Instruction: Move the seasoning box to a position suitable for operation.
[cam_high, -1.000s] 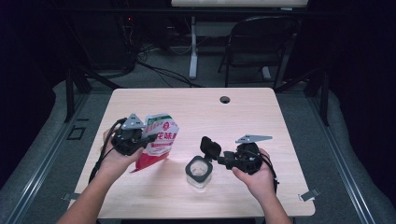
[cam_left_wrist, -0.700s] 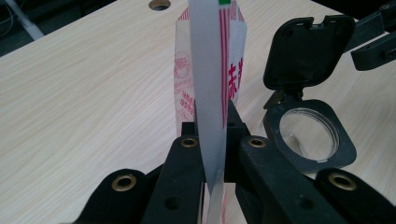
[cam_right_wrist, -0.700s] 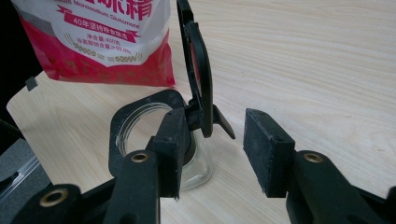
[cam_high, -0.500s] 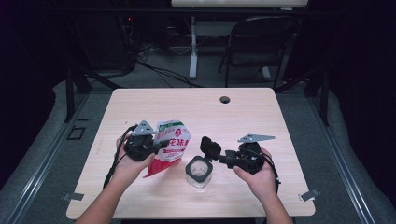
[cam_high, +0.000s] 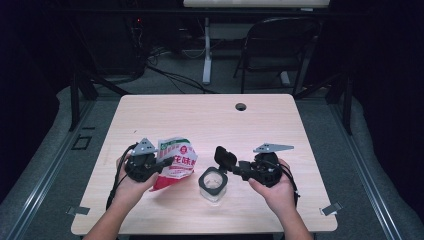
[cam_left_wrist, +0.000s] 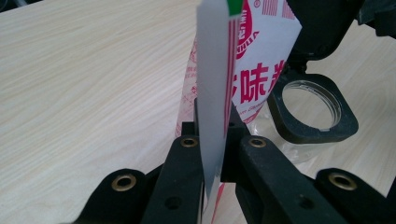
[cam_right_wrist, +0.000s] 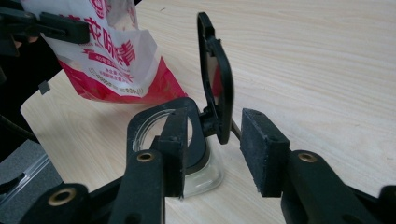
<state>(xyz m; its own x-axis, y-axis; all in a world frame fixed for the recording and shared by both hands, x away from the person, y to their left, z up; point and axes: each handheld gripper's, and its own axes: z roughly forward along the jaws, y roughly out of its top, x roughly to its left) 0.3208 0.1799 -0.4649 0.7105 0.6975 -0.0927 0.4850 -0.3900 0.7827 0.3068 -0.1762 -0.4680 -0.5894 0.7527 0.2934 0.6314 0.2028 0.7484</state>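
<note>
Left gripper (cam_high: 161, 163) pinches red-white pouch (cam_high: 176, 161) beside open-lidded jar (cam_high: 213, 184); right gripper (cam_high: 239, 168) gapes around jar hinge

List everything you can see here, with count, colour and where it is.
bag: one, white and red, held upright at table front left
jar: one, clear with black rim and open black flip lid, front centre
table: one, light wood, with a dark hole near its far edge
chair: one, black, on the floor beyond the table
left gripper: one, black, shut on the bag's edge
right gripper: one, black, fingers open around the lid hinge
hands: two, at the near edge
</note>
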